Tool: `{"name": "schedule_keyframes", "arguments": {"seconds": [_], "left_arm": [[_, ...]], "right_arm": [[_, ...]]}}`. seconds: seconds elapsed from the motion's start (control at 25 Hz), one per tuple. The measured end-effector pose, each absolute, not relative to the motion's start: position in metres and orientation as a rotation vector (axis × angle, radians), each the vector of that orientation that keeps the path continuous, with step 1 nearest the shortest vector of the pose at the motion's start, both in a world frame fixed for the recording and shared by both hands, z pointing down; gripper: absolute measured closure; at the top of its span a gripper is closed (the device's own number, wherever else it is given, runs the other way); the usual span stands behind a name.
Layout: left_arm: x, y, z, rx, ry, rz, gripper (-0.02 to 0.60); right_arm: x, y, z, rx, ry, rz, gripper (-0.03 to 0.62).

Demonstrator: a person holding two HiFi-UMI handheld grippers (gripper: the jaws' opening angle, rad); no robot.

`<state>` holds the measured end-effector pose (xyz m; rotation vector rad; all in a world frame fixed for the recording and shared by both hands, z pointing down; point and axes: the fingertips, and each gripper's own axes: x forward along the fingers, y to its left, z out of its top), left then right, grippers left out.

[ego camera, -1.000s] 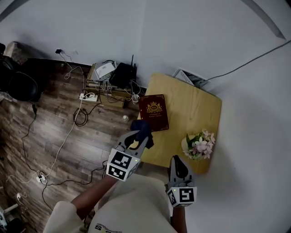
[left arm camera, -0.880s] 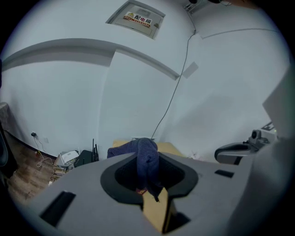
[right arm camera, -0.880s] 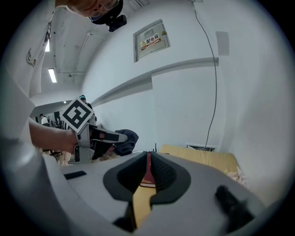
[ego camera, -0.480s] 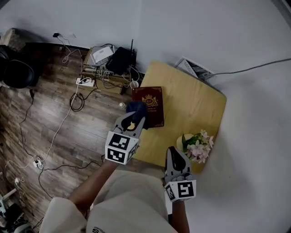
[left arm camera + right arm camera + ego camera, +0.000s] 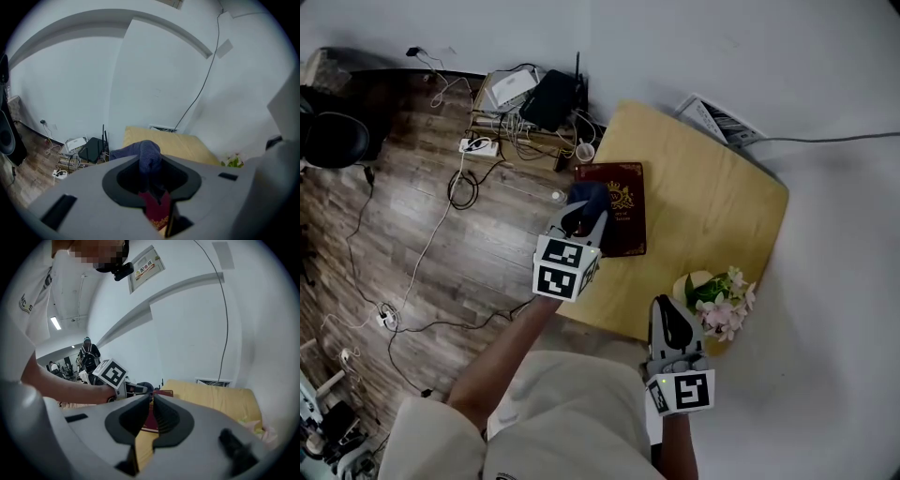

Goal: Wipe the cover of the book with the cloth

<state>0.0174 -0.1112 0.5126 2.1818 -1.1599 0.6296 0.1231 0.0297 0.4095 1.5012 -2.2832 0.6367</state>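
A dark red book [image 5: 619, 208] with gold print lies flat near the left edge of the yellow table [image 5: 712, 211]. My left gripper [image 5: 582, 208] is shut on a dark blue cloth [image 5: 587, 196], which hangs over the book's left part. In the left gripper view the cloth [image 5: 146, 156] sticks up between the jaws, with the red book [image 5: 155, 212] below it. My right gripper [image 5: 674, 326] hovers at the table's near edge, shut with nothing in it. The right gripper view shows the book [image 5: 154, 414] past the closed jaws.
A pot of pink and white flowers [image 5: 716, 301] stands at the table's near right corner, close to my right gripper. On the wooden floor to the left lie cables, a power strip [image 5: 478, 146] and a black router [image 5: 553, 97]. A white wall bounds the table's far side.
My left gripper has carried the cloth up and onto the book's left side. The head view has shifted, so the table sits lower and further right. The right gripper has stayed near the table's front edge.
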Motion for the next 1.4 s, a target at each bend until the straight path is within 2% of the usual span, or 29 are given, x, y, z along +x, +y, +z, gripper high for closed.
{"name": "schedule_keyframes", "arguments": {"seconds": [0.44, 1.0, 1.4], "left_arm": [[0.036, -0.132, 0.573, 2.126, -1.108, 0.735, 0.477], [0.073, -0.121, 0.577, 2.216, -0.987, 0.734, 0.477], [0.068, -0.089, 0.579, 2.222, -0.940, 0.751, 0.478]], "right_arm": [[0.137, 0.024, 0.431, 1.525, -2.248, 0.705, 0.553], [0.143, 0.024, 0.433, 1.553, -2.237, 0.710, 0.553], [0.135, 0.026, 0.432, 1.555, -2.241, 0.699, 0.553]]}}
